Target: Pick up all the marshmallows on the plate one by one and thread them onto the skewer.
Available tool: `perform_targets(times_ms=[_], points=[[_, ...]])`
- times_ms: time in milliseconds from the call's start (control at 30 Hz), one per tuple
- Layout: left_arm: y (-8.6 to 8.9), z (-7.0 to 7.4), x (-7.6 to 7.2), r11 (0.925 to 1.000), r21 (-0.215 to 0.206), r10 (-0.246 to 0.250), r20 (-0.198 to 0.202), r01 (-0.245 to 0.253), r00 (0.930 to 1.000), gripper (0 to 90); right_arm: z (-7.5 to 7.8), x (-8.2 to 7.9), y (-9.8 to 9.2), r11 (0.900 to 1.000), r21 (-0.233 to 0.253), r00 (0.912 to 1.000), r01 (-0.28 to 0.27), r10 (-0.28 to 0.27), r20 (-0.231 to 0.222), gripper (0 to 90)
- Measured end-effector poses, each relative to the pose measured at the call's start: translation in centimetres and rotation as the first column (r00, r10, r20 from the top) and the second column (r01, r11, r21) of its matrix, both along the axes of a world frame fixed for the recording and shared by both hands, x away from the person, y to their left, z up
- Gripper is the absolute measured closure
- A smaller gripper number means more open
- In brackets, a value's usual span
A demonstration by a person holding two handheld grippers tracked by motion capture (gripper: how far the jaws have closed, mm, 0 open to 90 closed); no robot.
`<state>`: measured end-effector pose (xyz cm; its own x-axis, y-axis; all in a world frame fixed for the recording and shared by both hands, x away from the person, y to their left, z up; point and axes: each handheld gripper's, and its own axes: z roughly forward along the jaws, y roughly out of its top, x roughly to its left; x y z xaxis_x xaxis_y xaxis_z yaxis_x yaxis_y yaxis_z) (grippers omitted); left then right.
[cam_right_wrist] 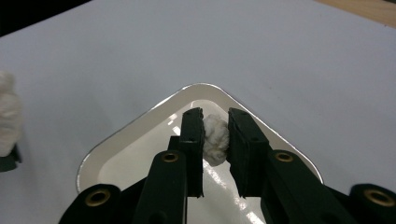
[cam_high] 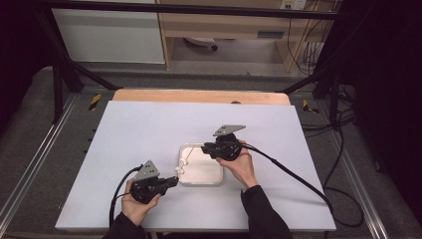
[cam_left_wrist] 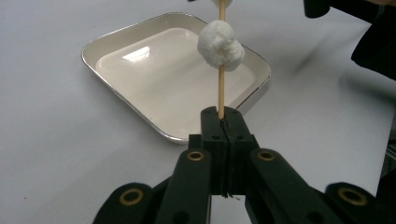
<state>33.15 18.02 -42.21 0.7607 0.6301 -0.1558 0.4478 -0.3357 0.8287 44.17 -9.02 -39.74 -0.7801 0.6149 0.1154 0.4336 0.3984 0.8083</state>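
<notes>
A thin wooden skewer stands upright in my left gripper, whose jaws are shut on its lower end. A white fluffy lump is threaded on the skewer partway up. In the high view the left gripper sits at the near left corner of a white tray, with the skewered lump over the tray's left rim. My right gripper is shut on a second white lump above the tray. From above, the right gripper hovers over the tray's far edge.
The tray rests on a white table cover with bare surface all around it. A wooden table edge shows at the back. Cables trail from both grippers toward the near side.
</notes>
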Motion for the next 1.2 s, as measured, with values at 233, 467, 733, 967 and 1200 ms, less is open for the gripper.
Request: perform_targets(times_ms=[233,467,733,967,1200], points=[[-0.3,0.1,-0.1,0.9999,0.004,-0.01,0.003,0.01,0.9999,88.8,1.8,-1.8,-1.6,0.999,0.043,0.9998,-0.016,0.016,0.013,76.5],[-0.6,0.1,-0.3,0.9997,0.005,-0.024,0.008,0.024,0.9997,88.8,3.0,-3.0,-3.3,0.994,0.111,0.9996,-0.025,0.023,0.015,76.6],[-1.1,0.1,-0.5,0.9988,0.013,-0.048,0.014,0.048,0.9987,88.8,5.3,-4.0,-4.5,0.97,0.236,0.9983,-0.056,0.051,0.028,76.8],[-1.5,0.1,-0.7,0.998,0.012,-0.062,0.016,0.062,0.9979,88.8,6.4,-4.5,-4.6,0.964,0.255,0.9969,-0.076,0.069,0.036,76.9],[-1.7,0.2,-0.8,0.9973,0.012,-0.073,0.024,0.072,0.9971,88.8,6.8,-4.7,-4.0,0.956,0.278,0.9955,-0.095,0.091,0.029,77.1]])
